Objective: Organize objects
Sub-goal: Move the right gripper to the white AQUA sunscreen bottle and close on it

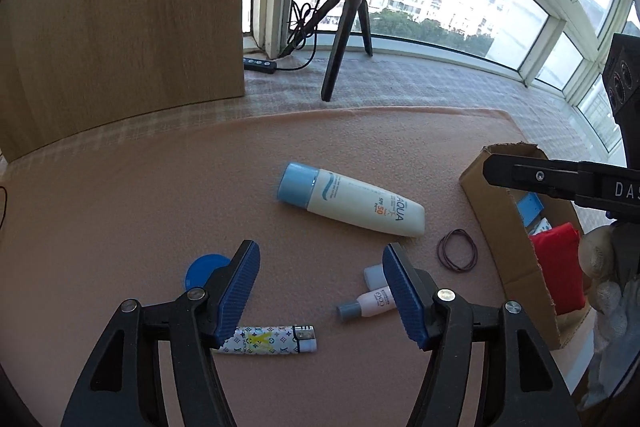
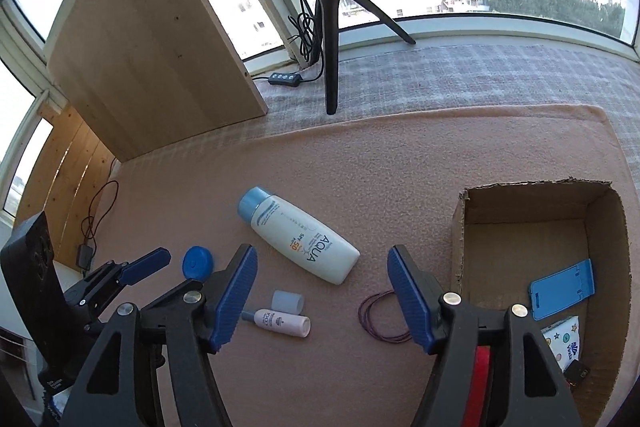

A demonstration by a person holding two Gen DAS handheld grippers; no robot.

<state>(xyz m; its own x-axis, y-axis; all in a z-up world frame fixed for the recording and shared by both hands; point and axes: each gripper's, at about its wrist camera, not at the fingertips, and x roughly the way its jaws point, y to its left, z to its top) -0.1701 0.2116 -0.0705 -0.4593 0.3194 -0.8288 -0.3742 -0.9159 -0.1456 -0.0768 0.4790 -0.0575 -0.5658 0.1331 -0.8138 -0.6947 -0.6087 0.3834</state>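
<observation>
On the pink mat, both the left hand-held gripper (image 1: 320, 291) and right hand-held gripper (image 2: 322, 297) gape empty; the round white sunscreen bottle (image 2: 301, 241) could roll when pinched

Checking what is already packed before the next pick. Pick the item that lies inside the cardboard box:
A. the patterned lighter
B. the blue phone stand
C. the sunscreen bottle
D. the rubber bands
B: the blue phone stand lies on the floor of the cardboard box, while the sunscreen bottle, patterned lighter and rubber bands all lie out on the pink mat.
</observation>
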